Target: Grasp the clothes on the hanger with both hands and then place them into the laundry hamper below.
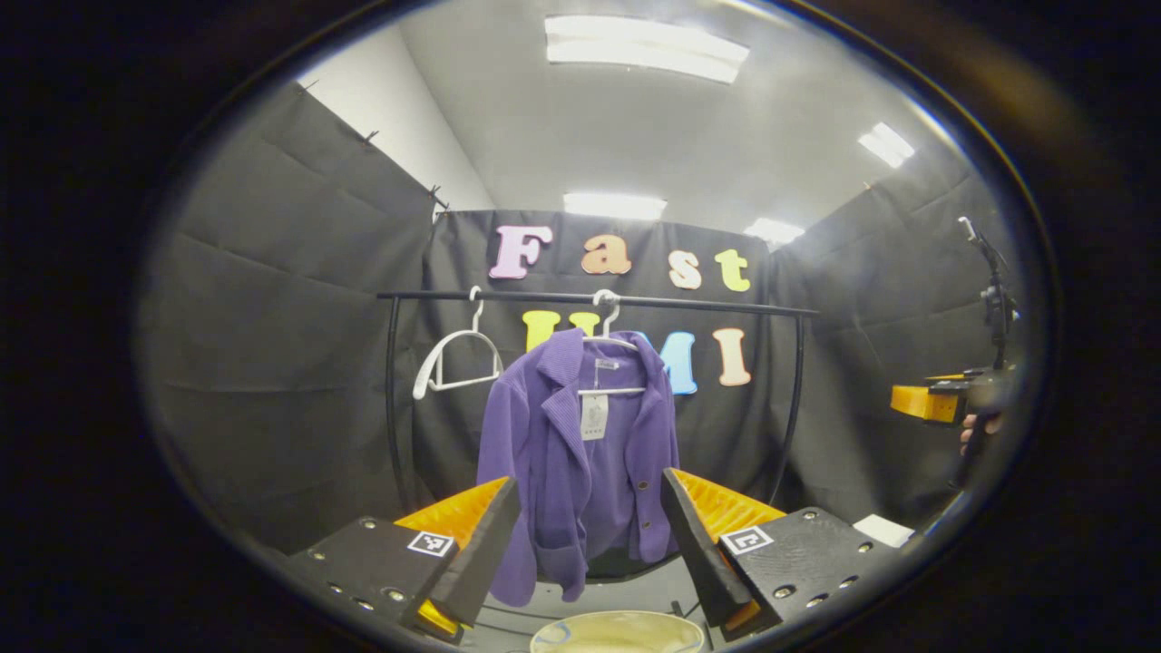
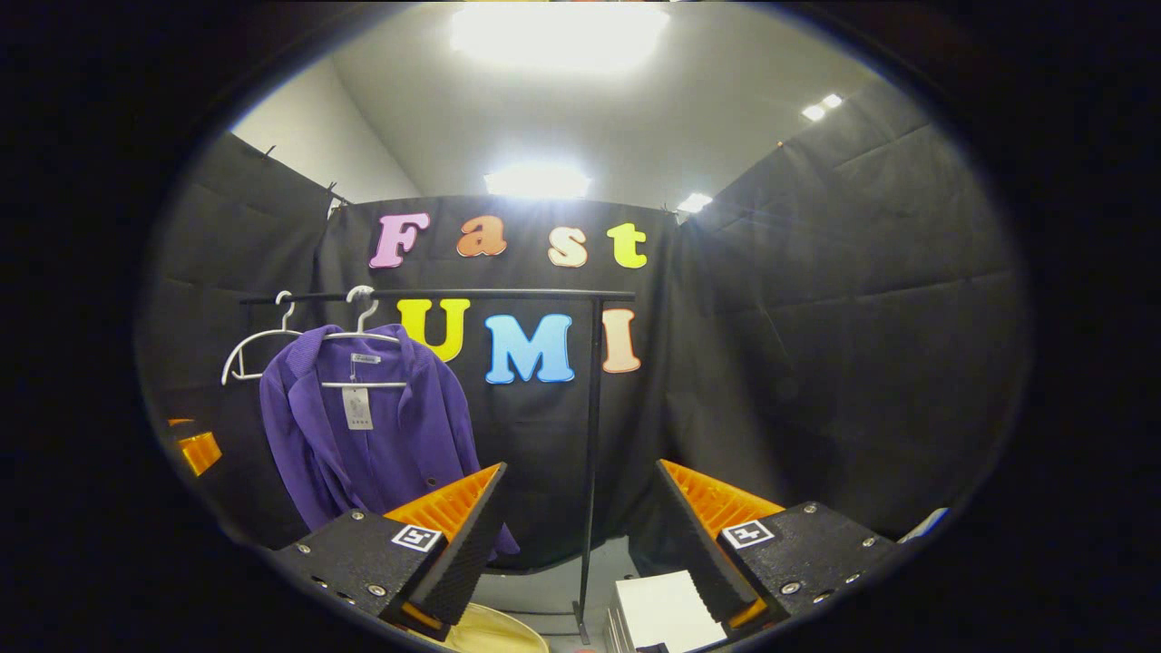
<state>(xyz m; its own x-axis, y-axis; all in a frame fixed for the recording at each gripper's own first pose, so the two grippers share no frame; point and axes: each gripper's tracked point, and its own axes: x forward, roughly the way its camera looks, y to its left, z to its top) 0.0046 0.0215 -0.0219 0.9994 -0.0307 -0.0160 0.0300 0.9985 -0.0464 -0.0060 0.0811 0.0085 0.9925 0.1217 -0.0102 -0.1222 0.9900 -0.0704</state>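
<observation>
Looking along the left hand-held gripper (image 1: pixel 590 544), its jaws stand wide and hold nothing; the purple jacket (image 1: pixel 580 453) hangs on a white hanger (image 1: pixel 609 340) from the black rail (image 1: pixel 590 297), well apart from the fingers. If only one side is pulled, the hanger may come off too. In the right gripper view, the right hand-held gripper (image 2: pixel 580 535) is also wide and empty, and the jacket hangs to its left, soft and ribbed with a tag. A pale rim, probably the laundry hamper (image 2: pixel 494 630), shows below.
</observation>
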